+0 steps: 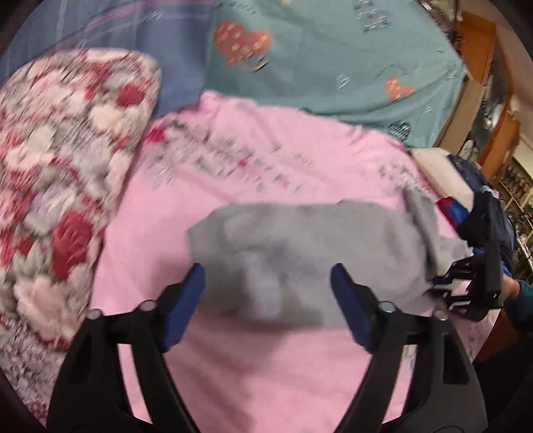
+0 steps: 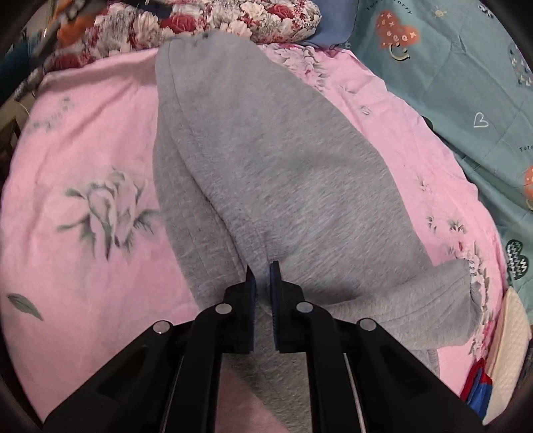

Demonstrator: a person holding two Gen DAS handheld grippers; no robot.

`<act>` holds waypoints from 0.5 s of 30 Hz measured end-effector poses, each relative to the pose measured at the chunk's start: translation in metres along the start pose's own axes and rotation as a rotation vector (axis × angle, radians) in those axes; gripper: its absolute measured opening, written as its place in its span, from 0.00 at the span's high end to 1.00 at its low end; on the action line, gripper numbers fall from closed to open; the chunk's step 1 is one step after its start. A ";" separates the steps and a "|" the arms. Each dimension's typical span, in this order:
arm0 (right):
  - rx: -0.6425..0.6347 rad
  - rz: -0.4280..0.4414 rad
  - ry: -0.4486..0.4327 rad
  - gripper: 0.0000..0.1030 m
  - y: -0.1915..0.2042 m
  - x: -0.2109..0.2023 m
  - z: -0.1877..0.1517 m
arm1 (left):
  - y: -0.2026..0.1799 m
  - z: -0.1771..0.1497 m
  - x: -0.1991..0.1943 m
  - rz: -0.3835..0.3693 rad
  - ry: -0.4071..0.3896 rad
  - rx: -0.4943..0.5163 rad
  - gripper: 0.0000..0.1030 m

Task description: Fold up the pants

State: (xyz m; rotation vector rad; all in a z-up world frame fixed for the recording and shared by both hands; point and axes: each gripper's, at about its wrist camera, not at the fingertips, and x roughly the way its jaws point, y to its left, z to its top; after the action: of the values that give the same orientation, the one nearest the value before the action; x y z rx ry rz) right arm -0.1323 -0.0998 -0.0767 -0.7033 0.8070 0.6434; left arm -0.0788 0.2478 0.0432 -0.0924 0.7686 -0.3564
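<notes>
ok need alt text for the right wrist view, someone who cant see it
The right gripper, its jaws nearly closed, pinches a fold of grey sweatpants lying lengthwise on a pink floral sheet. A red-and-white flowered quilt sits at the far end and a teal heart-print cover to the right.

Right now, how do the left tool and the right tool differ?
The left tool is wide open and holds nothing, hovering above the gray pants; the right tool is nearly shut, pinching a fold of the pants. The left sits over one end of the pants, the right near their middle. Both have blue pads on black arms and work over the pink sheet.
</notes>
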 end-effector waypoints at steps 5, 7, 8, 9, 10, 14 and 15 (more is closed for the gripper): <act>0.231 0.124 -0.001 0.54 -0.041 -0.019 0.004 | -0.024 -0.020 0.063 0.011 0.157 0.056 0.15; 0.353 0.072 -0.044 0.53 -0.085 -0.038 0.005 | -0.021 -0.046 0.088 0.047 0.242 0.073 0.15; 0.429 0.035 -0.052 0.47 -0.108 -0.044 0.006 | -0.024 -0.054 0.089 0.062 0.221 0.103 0.15; 0.532 -0.005 -0.045 0.43 -0.139 -0.046 0.005 | -0.028 -0.058 0.085 0.070 0.202 0.125 0.15; 0.644 -0.046 -0.011 0.37 -0.171 -0.042 0.004 | -0.029 -0.057 0.081 0.058 0.198 0.119 0.15; 0.992 -0.103 0.222 0.27 -0.261 0.009 -0.001 | -0.030 -0.053 0.069 -0.039 0.183 0.072 0.15; 1.032 -0.123 0.267 0.27 -0.271 0.024 0.001 | -0.033 -0.053 0.067 -0.043 0.178 0.080 0.15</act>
State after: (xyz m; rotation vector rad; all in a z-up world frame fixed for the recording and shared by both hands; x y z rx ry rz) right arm 0.0808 -0.2567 -0.0127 0.1177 1.1816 -0.0344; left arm -0.0807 0.1966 -0.0326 -0.0015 0.9281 -0.4399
